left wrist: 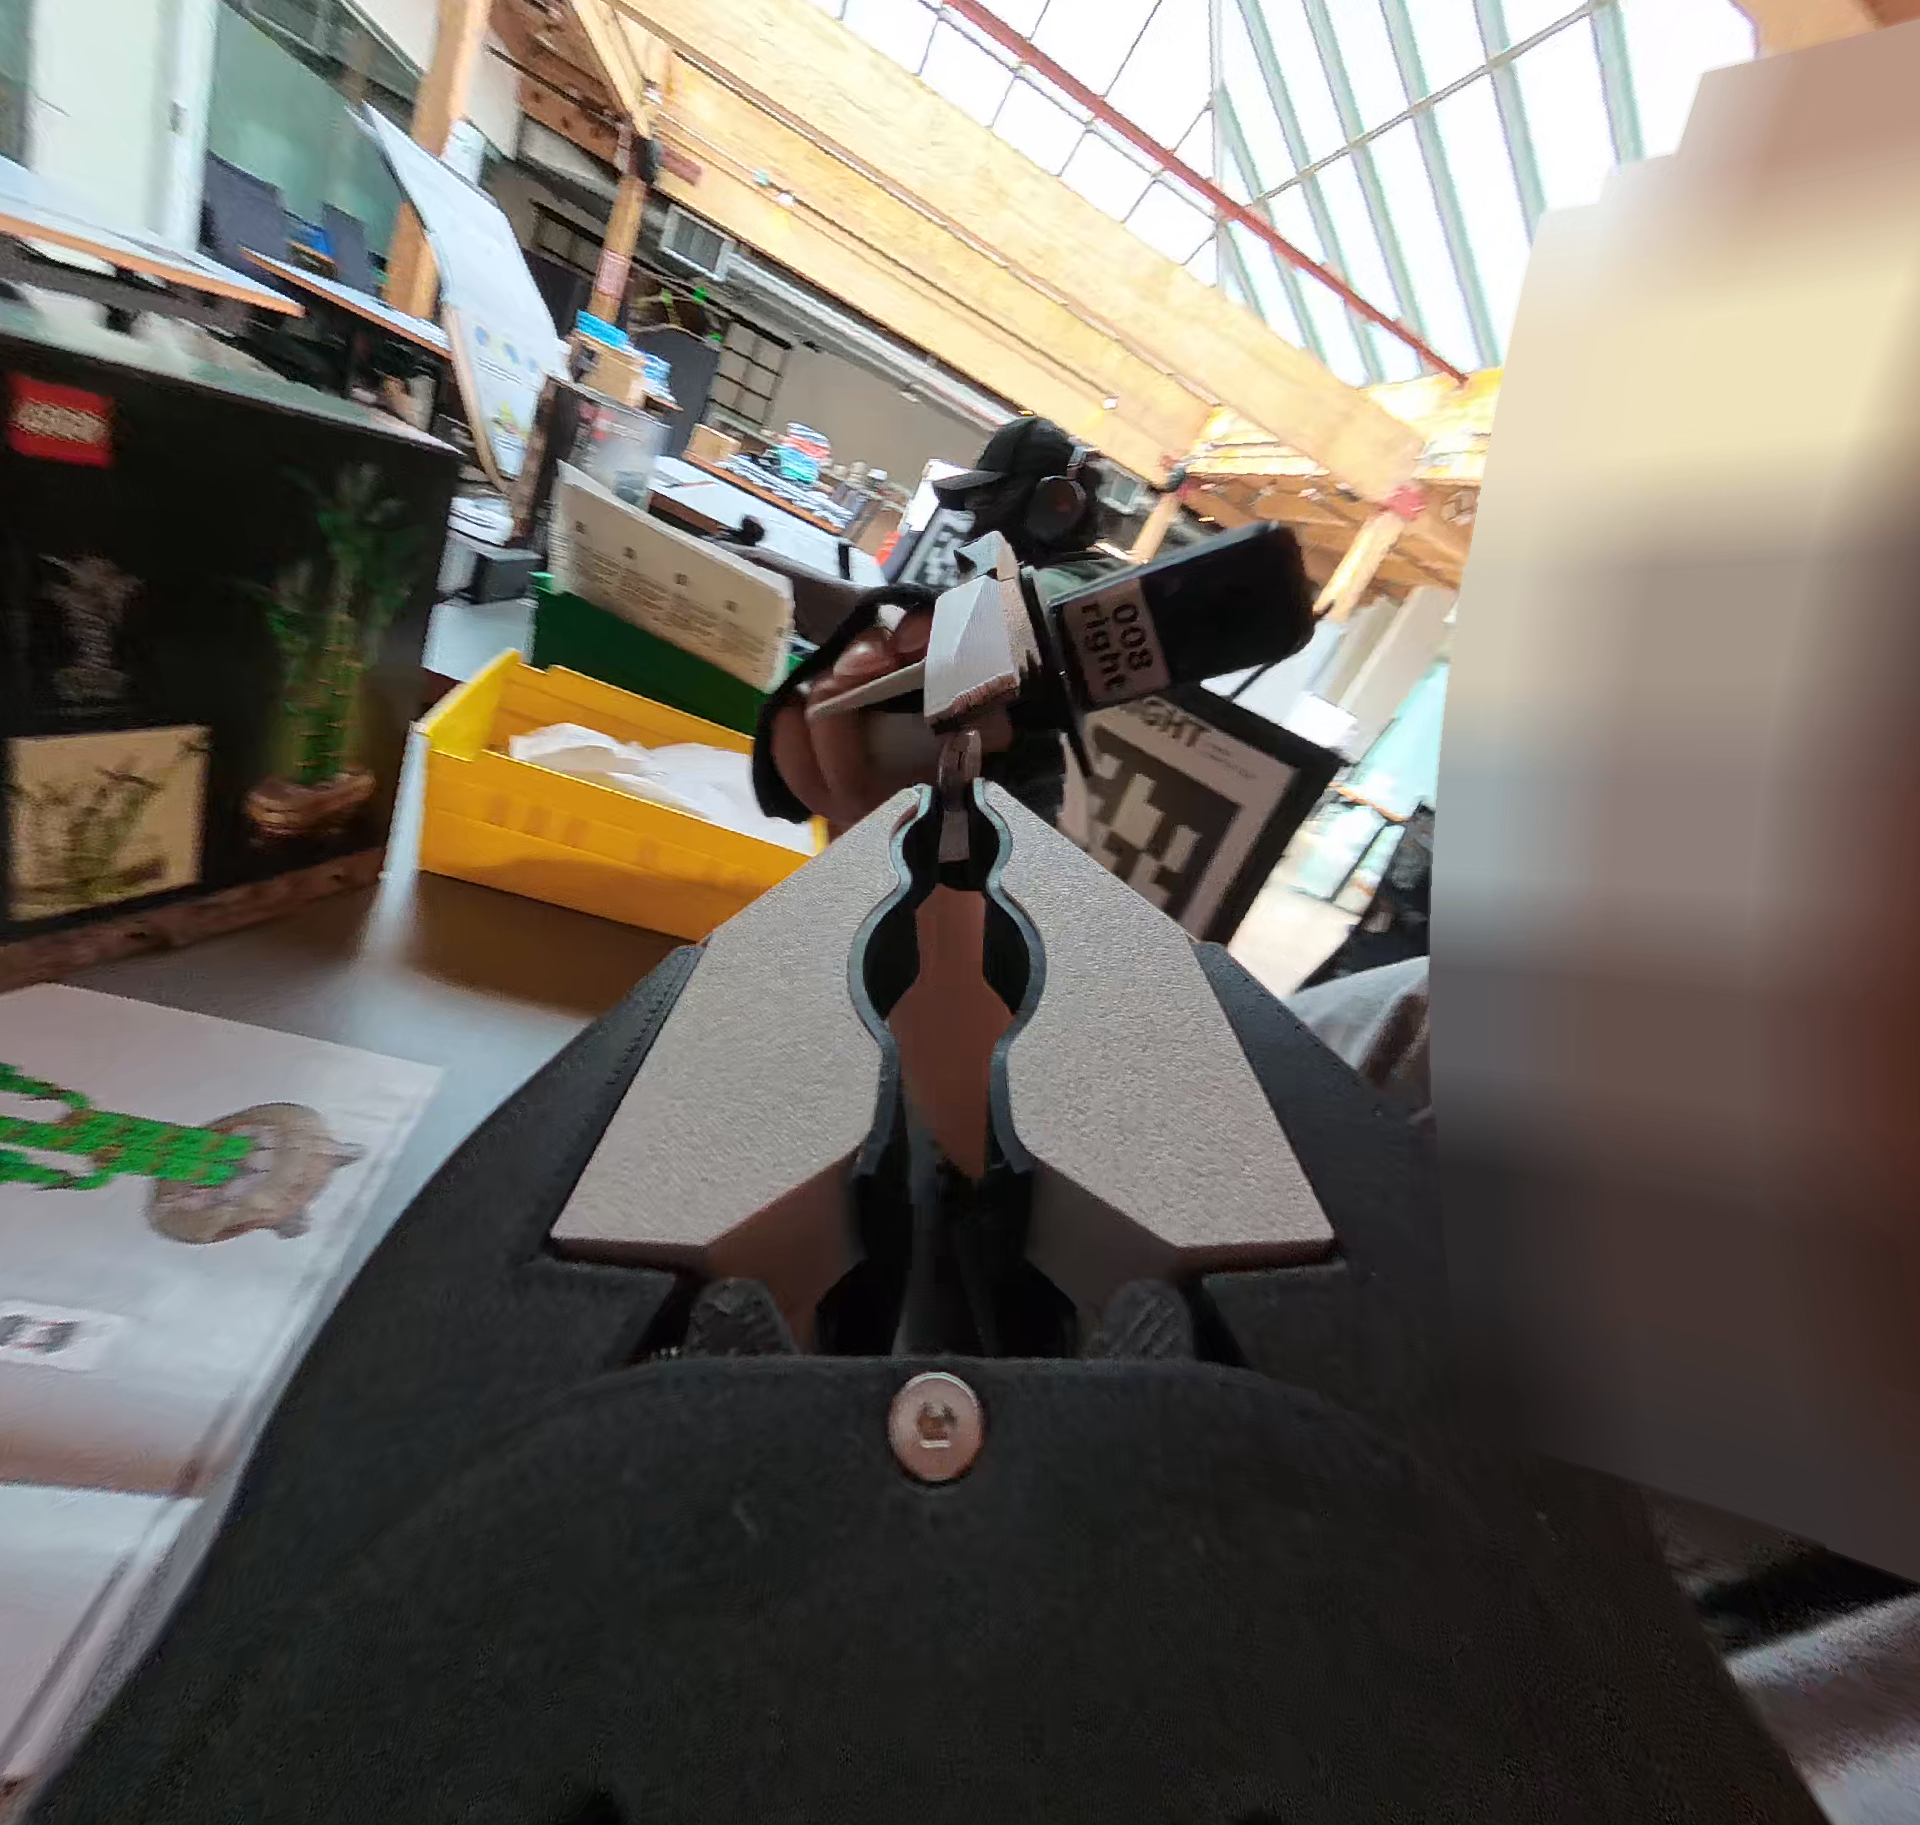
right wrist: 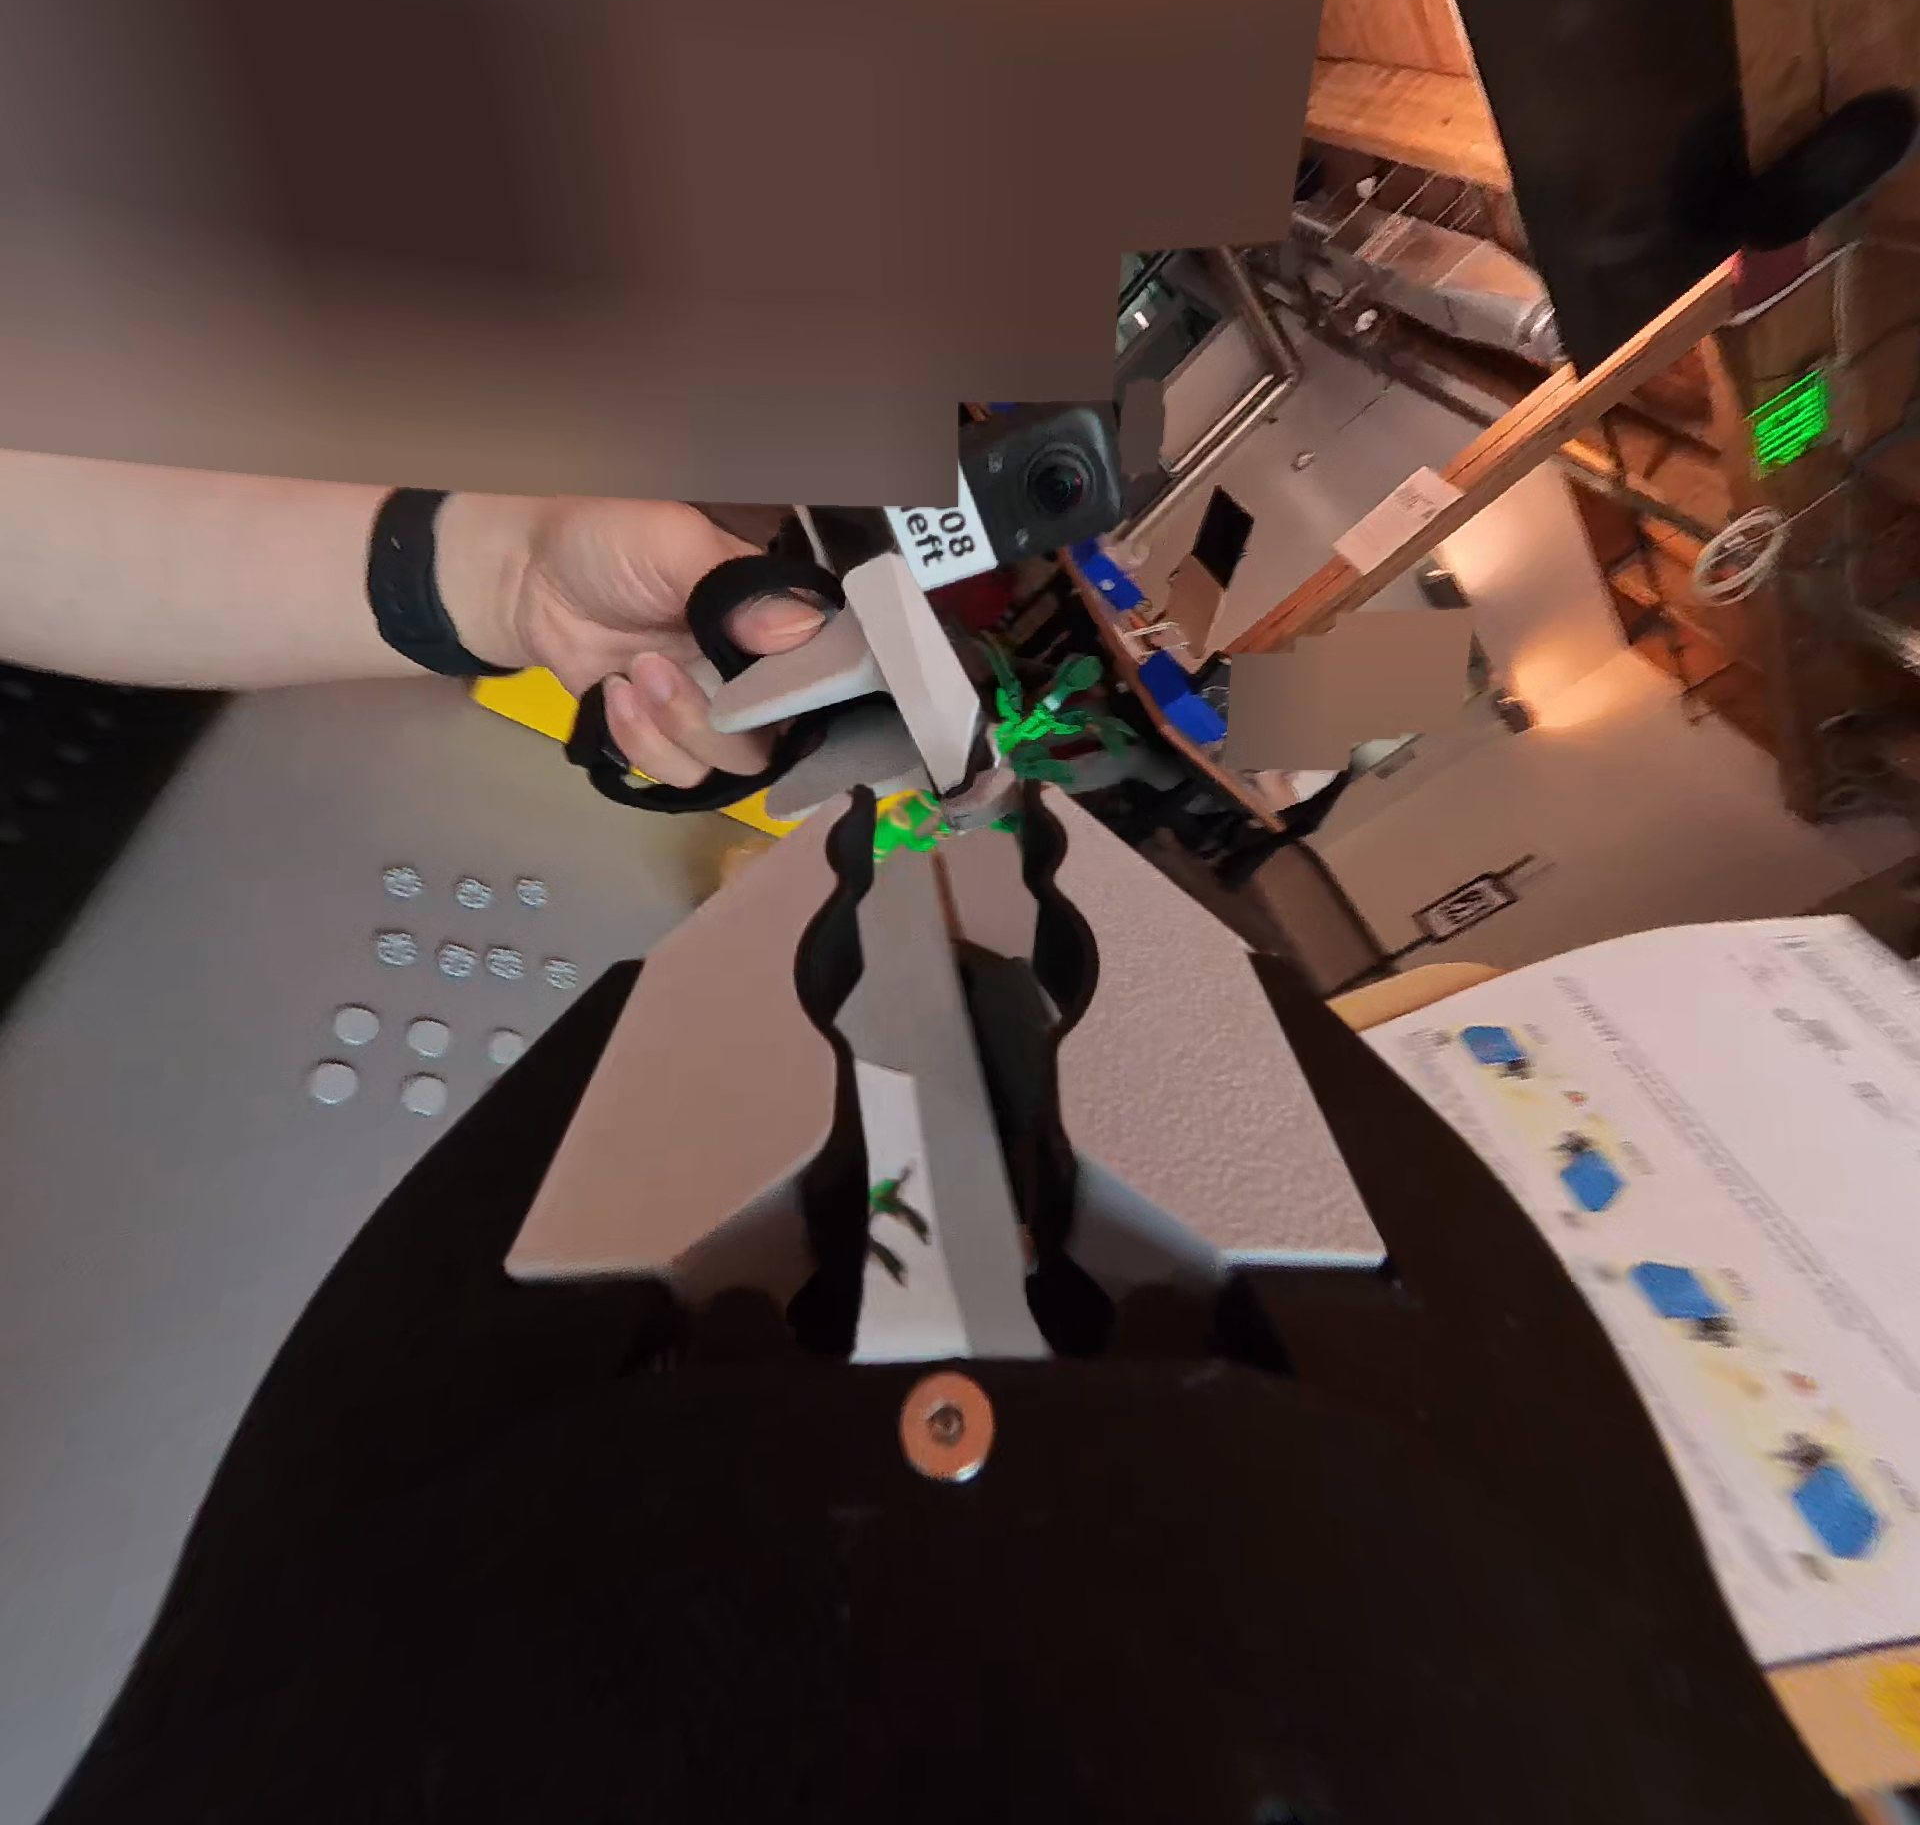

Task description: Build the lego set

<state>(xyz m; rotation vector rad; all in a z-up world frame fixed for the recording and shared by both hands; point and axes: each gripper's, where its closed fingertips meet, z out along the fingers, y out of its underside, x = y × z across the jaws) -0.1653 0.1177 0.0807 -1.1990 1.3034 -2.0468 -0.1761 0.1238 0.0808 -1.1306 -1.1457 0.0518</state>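
left hand-held gripper [left wrist: 953, 819] pinching a small grey piece [left wrist: 954, 788] | right hand-held gripper [right wrist: 945, 819] tip-to-tip just ahead, slightly parted around the green plant piece [right wrist: 1039, 726]

Yellow bin [left wrist: 582, 819]; black box [left wrist: 187, 632] with red logo patch. Bright green lego foliage [right wrist: 1039, 726]. Booklet [right wrist: 1704, 1256] white with blue figures, blurred. Grippers' fingers [left wrist: 748, 1069] grey, apparently speckled.

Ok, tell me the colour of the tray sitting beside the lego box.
Bright yellow. The tray shows best in the left wrist view, with white bags inside.
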